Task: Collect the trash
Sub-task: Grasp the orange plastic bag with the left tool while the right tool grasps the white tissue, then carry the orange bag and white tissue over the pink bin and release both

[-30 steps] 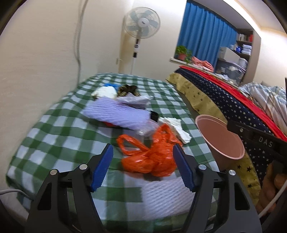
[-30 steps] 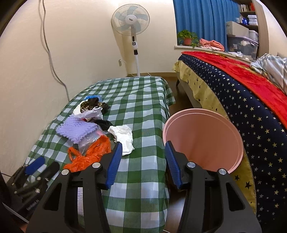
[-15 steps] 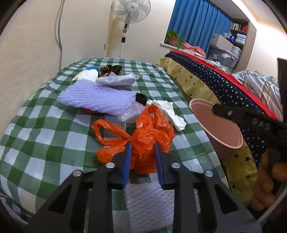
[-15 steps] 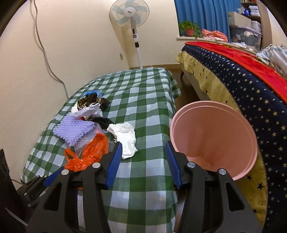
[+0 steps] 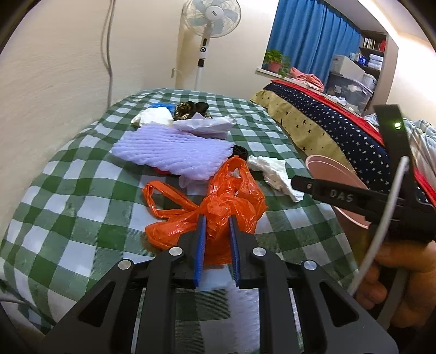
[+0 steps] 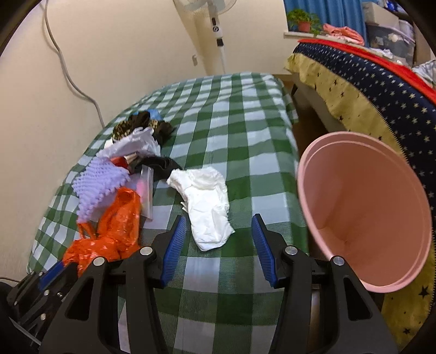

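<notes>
Left wrist view: low, close over the orange bag (image 5: 218,207), facing across the checked table (image 5: 81,217) toward the fan (image 5: 211,19). Right wrist view: further right, angled down at the white tissue (image 6: 207,201) beside the pink bin (image 6: 362,207) (both views share the trash pile, bin and far wall).

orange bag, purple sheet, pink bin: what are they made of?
Orange bag: thin glossy plastic film, crinkled with bright highlights. Purple sheet: looks like soft foam netting, matte with a raised woven-mesh texture. Pink bin: probably moulded plastic, smooth with a satin sheen and a stepped rim.

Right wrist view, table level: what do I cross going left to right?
Orange bag → white tissue → pink bin.
</notes>
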`<control>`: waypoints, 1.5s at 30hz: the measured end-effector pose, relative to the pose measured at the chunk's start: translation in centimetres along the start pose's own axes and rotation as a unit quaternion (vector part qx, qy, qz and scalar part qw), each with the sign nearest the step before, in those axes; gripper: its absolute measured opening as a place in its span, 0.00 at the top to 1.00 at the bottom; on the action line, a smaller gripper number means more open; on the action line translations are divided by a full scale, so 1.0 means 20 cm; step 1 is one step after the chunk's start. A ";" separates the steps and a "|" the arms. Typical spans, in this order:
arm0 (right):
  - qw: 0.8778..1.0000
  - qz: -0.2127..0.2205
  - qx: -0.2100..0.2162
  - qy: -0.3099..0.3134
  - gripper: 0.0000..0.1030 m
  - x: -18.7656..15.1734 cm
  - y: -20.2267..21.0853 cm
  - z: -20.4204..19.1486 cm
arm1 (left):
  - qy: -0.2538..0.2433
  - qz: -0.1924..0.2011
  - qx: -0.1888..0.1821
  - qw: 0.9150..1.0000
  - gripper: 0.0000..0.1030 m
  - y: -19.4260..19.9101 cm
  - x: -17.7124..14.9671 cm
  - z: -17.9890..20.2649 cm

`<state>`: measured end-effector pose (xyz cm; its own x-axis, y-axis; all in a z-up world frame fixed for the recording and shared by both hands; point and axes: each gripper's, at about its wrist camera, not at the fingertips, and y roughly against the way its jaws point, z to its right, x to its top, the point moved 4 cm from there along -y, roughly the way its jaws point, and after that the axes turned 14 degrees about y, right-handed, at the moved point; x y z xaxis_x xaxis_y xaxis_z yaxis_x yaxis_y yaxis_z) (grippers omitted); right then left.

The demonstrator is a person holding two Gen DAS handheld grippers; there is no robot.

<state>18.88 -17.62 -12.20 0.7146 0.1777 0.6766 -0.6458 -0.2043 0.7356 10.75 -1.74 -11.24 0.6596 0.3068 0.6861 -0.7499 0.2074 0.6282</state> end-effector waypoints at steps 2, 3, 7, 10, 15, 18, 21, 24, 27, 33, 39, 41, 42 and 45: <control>1.000 -0.010 0.002 0.007 0.51 -0.01 -0.03 -0.02 | 0.000 0.001 0.001 1.000 0.84 0.00 0.00 -0.01; 1.000 -0.015 0.001 0.010 0.52 -0.01 -0.05 -0.02 | 0.000 0.001 0.001 1.000 0.84 0.00 0.00 -0.01; 1.000 -0.024 0.016 0.012 0.80 -0.02 -0.07 -0.03 | -0.001 0.001 -0.002 1.000 0.85 0.01 0.00 -0.01; 1.000 -0.012 0.015 0.019 0.84 -0.01 -0.02 -0.03 | -0.001 0.005 -0.007 1.000 0.85 0.03 0.01 -0.01; 1.000 0.006 0.014 0.015 0.86 -0.01 0.09 -0.03 | -0.009 0.020 -0.015 1.000 0.85 0.10 0.03 0.01; 1.000 0.010 0.012 0.009 0.86 -0.01 0.15 -0.02 | -0.014 0.026 -0.021 0.999 0.85 0.15 0.03 0.02; 1.000 0.018 0.010 0.009 0.86 -0.02 0.24 -0.02 | -0.019 0.033 -0.025 0.999 0.85 0.20 0.03 0.04; 1.000 0.026 0.003 0.011 0.86 -0.03 0.33 -0.03 | -0.024 0.040 -0.033 0.998 0.85 0.25 0.03 0.06; 0.999 0.044 -0.011 0.012 0.86 -0.02 0.47 -0.01 | -0.024 0.044 -0.042 0.998 0.85 0.28 0.03 0.08; 0.996 0.080 -0.048 0.007 0.86 -0.01 0.70 0.08 | -0.027 0.047 -0.054 0.997 0.85 0.30 0.04 0.14; 0.992 0.105 -0.074 -0.012 0.86 0.01 0.88 0.19 | -0.033 0.046 -0.061 0.997 0.85 0.30 0.05 0.20; 0.991 0.106 -0.079 -0.023 0.86 0.01 0.92 0.24 | -0.034 0.045 -0.062 0.997 0.85 0.30 0.06 0.21; 0.991 0.106 -0.082 -0.031 0.86 0.01 0.93 0.26 | -0.034 0.045 -0.062 0.997 0.85 0.30 0.07 0.21; 0.989 0.103 -0.086 -0.055 0.86 -0.02 0.94 0.32 | -0.034 0.049 -0.065 0.996 0.85 0.30 0.09 0.23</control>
<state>8.21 -27.64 1.10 0.5819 0.0416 0.8122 -0.8102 -0.0570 0.5834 7.64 -4.19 -4.50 0.5817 0.2683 0.7679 -0.8079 0.3003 0.5071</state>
